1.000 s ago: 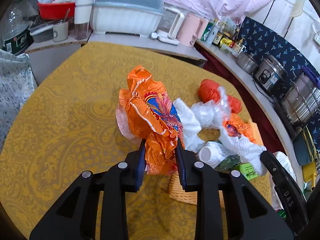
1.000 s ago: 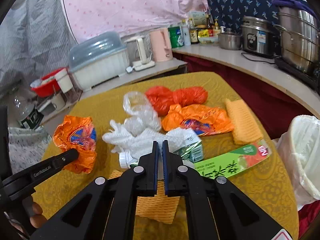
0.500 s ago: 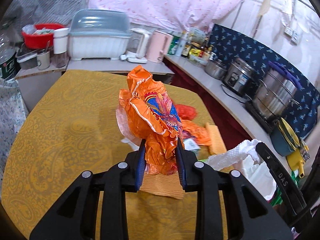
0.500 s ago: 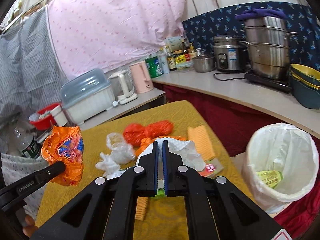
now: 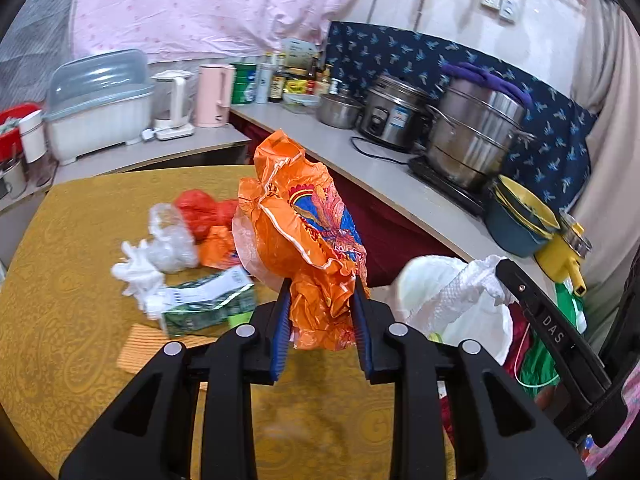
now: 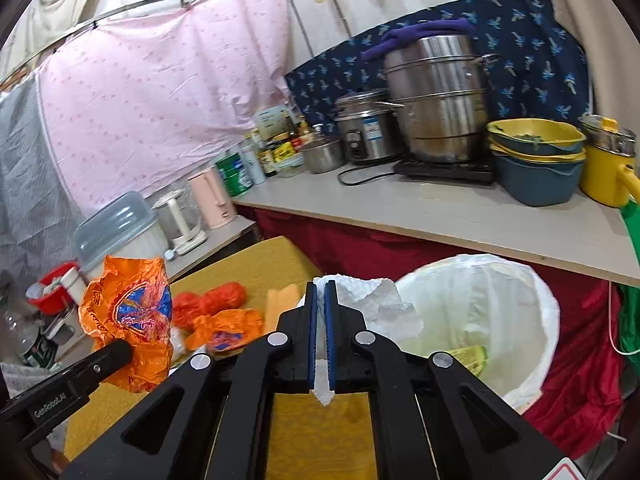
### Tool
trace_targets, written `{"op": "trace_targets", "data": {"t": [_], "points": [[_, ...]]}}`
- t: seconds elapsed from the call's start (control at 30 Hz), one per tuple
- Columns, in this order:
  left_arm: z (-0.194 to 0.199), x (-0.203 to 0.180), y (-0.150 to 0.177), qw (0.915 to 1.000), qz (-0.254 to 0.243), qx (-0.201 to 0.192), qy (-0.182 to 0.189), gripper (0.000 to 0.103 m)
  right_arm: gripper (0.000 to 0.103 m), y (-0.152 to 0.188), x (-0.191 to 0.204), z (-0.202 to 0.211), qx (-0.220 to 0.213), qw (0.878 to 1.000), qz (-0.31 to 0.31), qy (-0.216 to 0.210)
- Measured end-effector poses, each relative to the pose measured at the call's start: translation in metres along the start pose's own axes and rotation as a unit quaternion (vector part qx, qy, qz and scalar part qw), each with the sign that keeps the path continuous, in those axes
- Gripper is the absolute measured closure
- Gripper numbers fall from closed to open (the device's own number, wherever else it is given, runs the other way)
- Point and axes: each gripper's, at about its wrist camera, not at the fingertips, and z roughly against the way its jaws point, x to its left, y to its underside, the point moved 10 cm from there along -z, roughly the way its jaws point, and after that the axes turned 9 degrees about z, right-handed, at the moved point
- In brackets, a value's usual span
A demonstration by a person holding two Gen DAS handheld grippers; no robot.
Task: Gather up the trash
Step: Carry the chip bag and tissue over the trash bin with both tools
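kitchen clutter frames the left wrist view: a counter [image 5: 400, 184] with pots runs behind a yellow table [image 5: 72, 320]. the left gripper [image 5: 320, 320] has its fingers clamped on an orange wrapper [image 5: 304, 232], gripping the crumpled lower end while the bulk stands up above the jaws, clear of the table. left on the table are a red bag [image 5: 200, 210], clear plastic [image 5: 170, 240], a white tissue [image 5: 136, 274] and a green carton [image 5: 208, 304]. the bin [image 5: 472, 320], lined in white, sits just off the table edge to the right, and the right gripper's arm crosses in front of it with a white wad [image 5: 460, 292].

from the right wrist view, the right gripper [image 6: 320, 336] has its fingers pressed together on that thin white wad [image 6: 372, 300], a tail poking out beneath the jaws. the bin [image 6: 520, 280] is just ahead and to the right, with a yellow-green scrap [image 6: 468, 356] already inside. the left gripper [image 6: 116, 354] shows at the left edge, with the wrapper [image 6: 128, 312] above the table [image 6: 256, 260].

the step looks like carrying both pieces to the bin. to do it well, each gripper should be brought fully over the opening before its fingers part, since light film and tissue drift and can cling to the pads. the wad is nearer, so it would sensibly drop first, leaving room for the bulkier wrapper. a low release keeps the liner rim from being knocked inward.
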Motion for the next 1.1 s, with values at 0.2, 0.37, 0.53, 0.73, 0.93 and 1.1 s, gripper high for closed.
{"op": "trace_targets", "data": {"t": [0.2,0.37,0.53,0.73,0.93,1.1], "points": [[-0.02,-0.043,0.014,0.999,-0.037,0.018,0.018,0.076,0.099,0.004,-0.046,-0.002,0.001,0.999,-0.019,0.031],[-0.036,-0.075,0.027,0.9969,-0.063,0.032,0.032,0.076,0.099,0.012,-0.079,-0.003,0.006,0.998,-0.035,0.051],[-0.051,-0.104,0.04,0.9942,-0.086,0.045,0.046,0.076,0.099,0.02,-0.102,-0.004,0.011,0.997,-0.046,0.066],[-0.069,-0.127,0.051,0.9916,-0.1,0.06,0.055,0.076,0.099,0.029,-0.125,-0.01,0.018,0.995,-0.061,0.077],[-0.087,-0.14,0.061,0.9895,-0.109,0.074,0.059,0.076,0.099,0.036,-0.143,-0.014,0.023,0.993,-0.07,0.088],[-0.099,-0.147,0.068,0.9881,-0.113,0.084,0.061,0.076,0.099,0.041,-0.154,-0.018,0.027,0.992,-0.075,0.094]]}}
